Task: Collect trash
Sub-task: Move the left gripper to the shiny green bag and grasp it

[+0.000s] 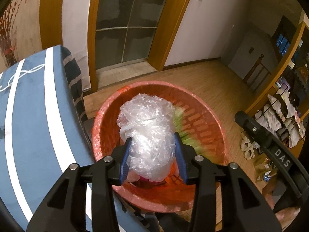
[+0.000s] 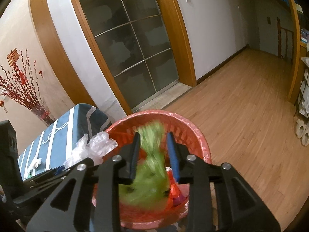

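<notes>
Left gripper is clamping a crumpled clear plastic bag between both blue pads, the bag bulging out past the fingertips and hanging over the mouth of the red trash basket. Right gripper is sitting over the same basket, jaws apart, gripping nothing; a green item, motion-blurred, is showing in the gap between them and below, inside the basket. Blue striped tablecloth is lying left of the left jaws.
</notes>
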{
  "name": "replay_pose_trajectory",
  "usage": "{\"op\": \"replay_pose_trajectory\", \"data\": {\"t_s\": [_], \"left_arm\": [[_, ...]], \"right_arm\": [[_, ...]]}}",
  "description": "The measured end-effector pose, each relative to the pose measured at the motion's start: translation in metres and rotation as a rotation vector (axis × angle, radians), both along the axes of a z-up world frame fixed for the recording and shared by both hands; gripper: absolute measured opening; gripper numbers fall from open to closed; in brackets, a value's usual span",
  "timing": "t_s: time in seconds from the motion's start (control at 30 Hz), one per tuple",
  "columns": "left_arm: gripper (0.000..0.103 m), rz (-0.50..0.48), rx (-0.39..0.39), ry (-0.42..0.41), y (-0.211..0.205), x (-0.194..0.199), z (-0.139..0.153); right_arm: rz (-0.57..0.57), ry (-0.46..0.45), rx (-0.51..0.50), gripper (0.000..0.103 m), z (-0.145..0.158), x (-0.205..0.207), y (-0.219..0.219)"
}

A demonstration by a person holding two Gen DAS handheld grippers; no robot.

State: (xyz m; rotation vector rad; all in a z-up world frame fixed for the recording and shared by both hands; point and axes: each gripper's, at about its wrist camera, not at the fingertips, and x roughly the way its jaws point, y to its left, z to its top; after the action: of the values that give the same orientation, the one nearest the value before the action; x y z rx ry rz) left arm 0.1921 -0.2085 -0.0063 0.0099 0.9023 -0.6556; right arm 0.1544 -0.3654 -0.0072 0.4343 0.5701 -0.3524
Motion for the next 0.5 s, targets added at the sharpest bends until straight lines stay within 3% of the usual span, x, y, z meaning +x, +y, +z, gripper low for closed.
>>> {"op": "replay_pose_trajectory", "data": {"t_s": [0.17, 0.5], "left_arm": [[0.058, 0.0, 0.012, 0.015, 0.0004, -0.0017, -0.0055], [0.061, -0.019, 0.004, 0.014, 0.0003, -0.0045, -0.0038]], "right_arm": [[-0.017, 0.005, 0.005, 0.039, -0.0031, -0.0023, -0.0014], [-0.035, 0.022, -0.007, 0.039, -0.0063, -0.0097, -0.0026]]}}
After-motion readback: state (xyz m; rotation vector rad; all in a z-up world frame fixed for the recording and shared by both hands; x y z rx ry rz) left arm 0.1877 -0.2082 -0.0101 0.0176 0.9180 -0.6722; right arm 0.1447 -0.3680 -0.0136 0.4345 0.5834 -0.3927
